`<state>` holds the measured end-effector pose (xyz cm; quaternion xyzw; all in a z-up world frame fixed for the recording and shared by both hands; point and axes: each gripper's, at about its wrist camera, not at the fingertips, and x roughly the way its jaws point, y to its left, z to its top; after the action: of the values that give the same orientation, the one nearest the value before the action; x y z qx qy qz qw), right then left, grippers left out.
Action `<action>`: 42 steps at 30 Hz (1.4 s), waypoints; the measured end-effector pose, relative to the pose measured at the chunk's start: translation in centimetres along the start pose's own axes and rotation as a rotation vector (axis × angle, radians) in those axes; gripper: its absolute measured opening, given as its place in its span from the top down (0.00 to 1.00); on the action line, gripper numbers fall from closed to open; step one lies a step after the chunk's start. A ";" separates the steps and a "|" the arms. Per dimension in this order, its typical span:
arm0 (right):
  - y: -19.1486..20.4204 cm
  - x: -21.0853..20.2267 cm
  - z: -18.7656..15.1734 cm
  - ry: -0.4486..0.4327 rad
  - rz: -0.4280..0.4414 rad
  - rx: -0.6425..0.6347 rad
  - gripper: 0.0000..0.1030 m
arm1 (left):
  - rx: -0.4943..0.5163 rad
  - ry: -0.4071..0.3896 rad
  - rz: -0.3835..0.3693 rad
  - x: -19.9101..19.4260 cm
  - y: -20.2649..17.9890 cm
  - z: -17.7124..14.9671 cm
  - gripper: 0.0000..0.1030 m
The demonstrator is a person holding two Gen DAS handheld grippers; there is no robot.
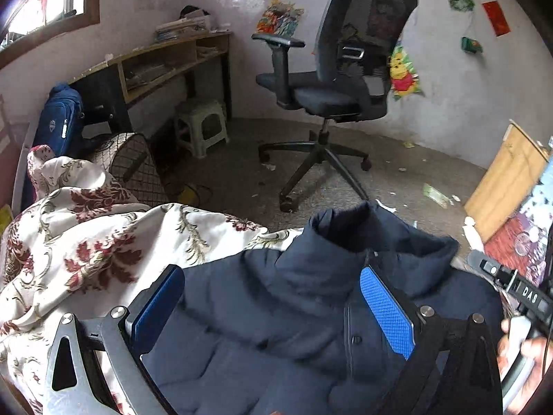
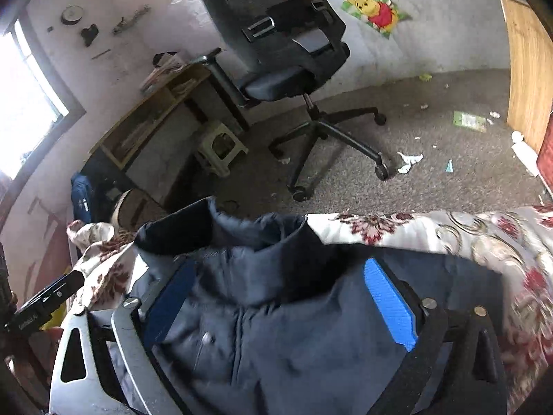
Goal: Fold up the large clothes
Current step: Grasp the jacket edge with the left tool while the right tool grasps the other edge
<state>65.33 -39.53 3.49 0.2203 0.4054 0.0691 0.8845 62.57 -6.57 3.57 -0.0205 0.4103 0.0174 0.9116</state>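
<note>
A big bed is covered with a flowery blanket (image 1: 86,242), and it gives a wide, soft place to fold on. A dark blue puffy coat (image 1: 276,311) lies spread on the blanket with its front up and its collar (image 1: 359,228) at the bed's edge, toward the floor. It lies flat like this so its sides can be folded in.

The left tool (image 1: 273,306) is over the coat's chest, near the collar. Its blue pads (image 1: 387,311) are spread wide and pinch nothing. The right tool (image 2: 280,306) is over the same part of the coat, by the zip line and a small snap button (image 2: 206,338). Its pads are spread too, with only coat under them. The picture is a bit blurry, so I cannot tell if they touch the cloth.

Both tools look ready to grab the coat near the shoulders.
</note>
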 end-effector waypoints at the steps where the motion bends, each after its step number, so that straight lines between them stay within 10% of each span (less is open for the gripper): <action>1: -0.1 0.7 0.1 0.006 0.011 0.010 0.17 | -0.002 0.003 0.013 0.6 -0.4 0.2 0.01; 6: -0.2 2.8 0.0 0.036 0.010 0.000 0.50 | 0.011 0.039 0.082 3.7 -1.9 1.7 0.13; 16: -0.4 2.3 -0.6 0.024 -0.038 -0.076 0.91 | 0.032 0.121 0.062 6.6 -2.7 2.5 0.97; 30: -1.7 -3.1 -5.8 -0.015 -0.001 -0.176 0.95 | 0.044 0.085 0.056 3.0 3.8 -5.4 0.99; 42: -2.2 -3.3 -9.7 -0.023 -0.081 -0.317 0.96 | -0.067 -0.063 -0.183 0.0 4.1 -3.3 0.99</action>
<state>55.79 -39.22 -0.75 0.0621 0.3877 0.0938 0.9149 59.91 -2.62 1.27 -0.0880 0.3772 -0.0518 0.9205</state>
